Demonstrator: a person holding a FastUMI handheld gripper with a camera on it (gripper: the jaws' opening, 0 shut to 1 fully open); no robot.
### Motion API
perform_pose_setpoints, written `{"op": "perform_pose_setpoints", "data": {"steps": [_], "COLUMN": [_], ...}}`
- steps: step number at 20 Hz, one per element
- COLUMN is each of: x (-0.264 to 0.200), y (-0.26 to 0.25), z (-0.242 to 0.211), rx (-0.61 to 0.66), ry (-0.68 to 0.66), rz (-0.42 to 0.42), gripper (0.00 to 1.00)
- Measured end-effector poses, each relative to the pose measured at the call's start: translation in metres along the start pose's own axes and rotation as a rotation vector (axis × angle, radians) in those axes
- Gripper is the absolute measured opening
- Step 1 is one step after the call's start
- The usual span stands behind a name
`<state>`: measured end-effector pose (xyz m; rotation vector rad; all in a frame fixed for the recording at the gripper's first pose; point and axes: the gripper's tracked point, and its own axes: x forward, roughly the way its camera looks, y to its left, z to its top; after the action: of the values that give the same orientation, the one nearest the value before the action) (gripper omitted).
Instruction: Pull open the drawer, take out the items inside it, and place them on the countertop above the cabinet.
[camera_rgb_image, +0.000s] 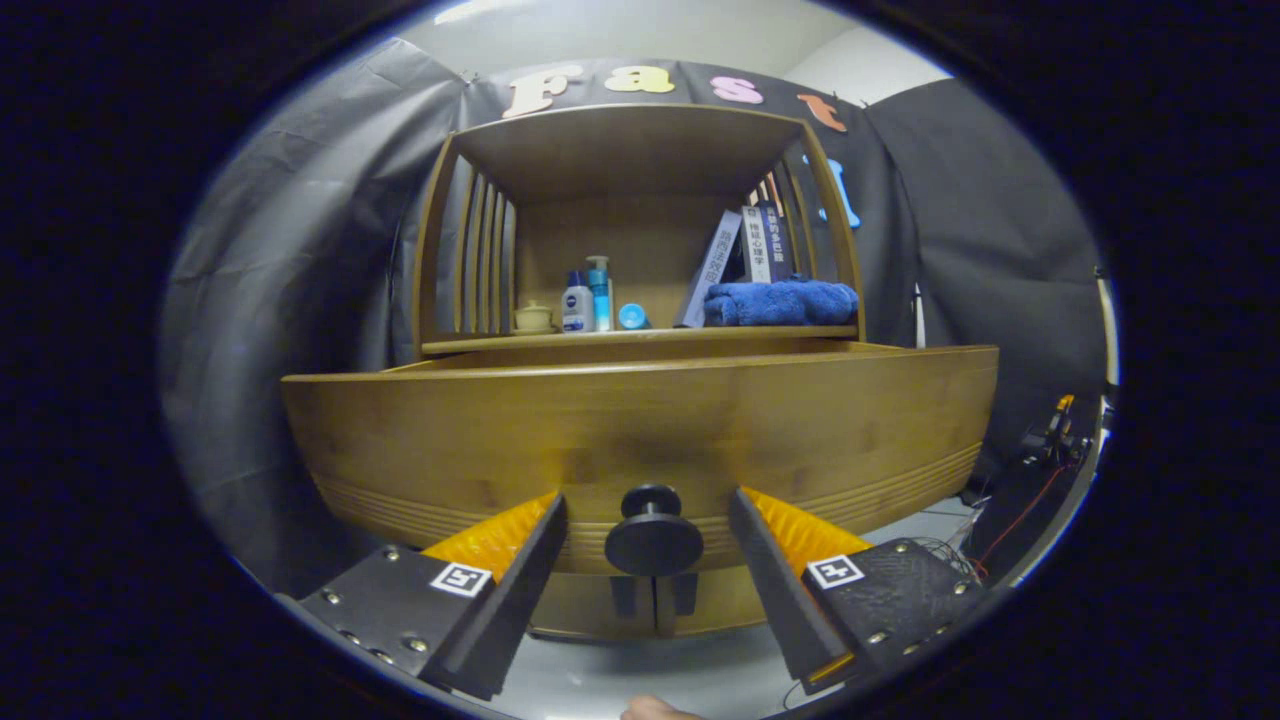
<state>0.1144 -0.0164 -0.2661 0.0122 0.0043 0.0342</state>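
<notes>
The gripper (648, 545) had its jaws spread wide, with the round black drawer knob (653, 541) sitting untouched between the fingers. That knob was on the bamboo-wood drawer front (640, 440). Above the drawer front, the wooden shelf (640, 338) held a folded blue towel (781, 301), a few bottles (588, 300) and some leaning books (745, 250), all against black cloth booth walls (290, 250).

Wooden cabinet (640, 420) with a shelf (640, 338) above it. On the shelf, left to right: small cream pot (533, 318), two bottles (588, 298), blue round cap (632, 317), leaning books (745, 250), folded blue towel (780, 302).
</notes>
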Motion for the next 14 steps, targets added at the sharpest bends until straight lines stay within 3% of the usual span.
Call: {"op": "perform_pose_setpoints", "data": {"steps": [6,14], "x": [0.052,0.096], "y": [0.013,0.018], "z": [0.007,0.011], "rx": [-0.040,0.020], "ry": [0.009,-0.019], "rz": [-0.026,-0.019], "gripper": [0.99,0.99]}}
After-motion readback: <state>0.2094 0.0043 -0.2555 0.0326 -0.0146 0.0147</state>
